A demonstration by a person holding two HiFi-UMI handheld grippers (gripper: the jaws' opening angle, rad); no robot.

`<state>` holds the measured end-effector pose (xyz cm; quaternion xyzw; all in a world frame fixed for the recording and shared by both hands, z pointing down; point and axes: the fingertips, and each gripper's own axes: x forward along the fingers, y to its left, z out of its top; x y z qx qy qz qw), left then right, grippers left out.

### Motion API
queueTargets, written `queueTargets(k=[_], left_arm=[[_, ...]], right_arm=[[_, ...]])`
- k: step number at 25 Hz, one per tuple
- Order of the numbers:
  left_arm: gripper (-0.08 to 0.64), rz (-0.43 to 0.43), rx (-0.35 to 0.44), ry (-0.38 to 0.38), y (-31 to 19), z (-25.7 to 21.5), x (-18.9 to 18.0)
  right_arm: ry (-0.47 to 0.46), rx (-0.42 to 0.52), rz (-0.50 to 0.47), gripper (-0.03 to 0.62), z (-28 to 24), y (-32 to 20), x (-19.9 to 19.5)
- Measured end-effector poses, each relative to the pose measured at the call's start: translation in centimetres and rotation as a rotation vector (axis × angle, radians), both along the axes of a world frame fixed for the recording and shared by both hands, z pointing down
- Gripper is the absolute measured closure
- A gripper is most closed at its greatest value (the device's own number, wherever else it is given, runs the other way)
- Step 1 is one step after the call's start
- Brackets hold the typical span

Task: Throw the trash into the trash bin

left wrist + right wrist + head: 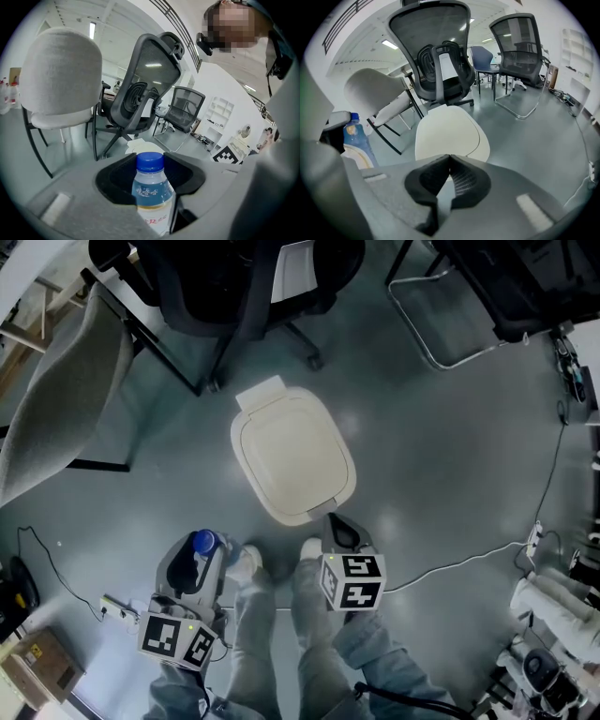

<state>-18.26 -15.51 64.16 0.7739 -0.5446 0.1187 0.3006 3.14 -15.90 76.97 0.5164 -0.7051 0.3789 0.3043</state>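
A clear plastic bottle with a blue cap is gripped by the left tongs, whose jaws are pressed against its sides below the cap. A blue band with white characters is wrapped round the bottle, and red characters are printed lower down; neither can be read. The bottle is held upright, low over the floor and near the person's left shoe. It is well short of the trash bin.

The right tongs are closed, tip against tip, with nothing held. They are pointed at the near edge of the bin. Black-and-white square markers are carried on each tongs' cube.

One bin is seen, cream-white, with its lid shut. It is set on a smooth grey floor in an office room.

Three chairs are counted in the head view:
- a black mesh office chair
- a grey upholstered chair
- a chair on a bent metal tube frame

A white cable is laid across the floor, and a power strip is seen beside the left tongs.
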Motion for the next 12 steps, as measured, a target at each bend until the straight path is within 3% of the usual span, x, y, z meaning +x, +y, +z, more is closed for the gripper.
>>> queueTargets(k=[12], left_arm=[[0.371,-0.007,-0.014,-0.021,0.4,0.8,-0.8]], right_arm=[[0.021,-0.042,0.004,0.589,2.8,0.6,0.5]])
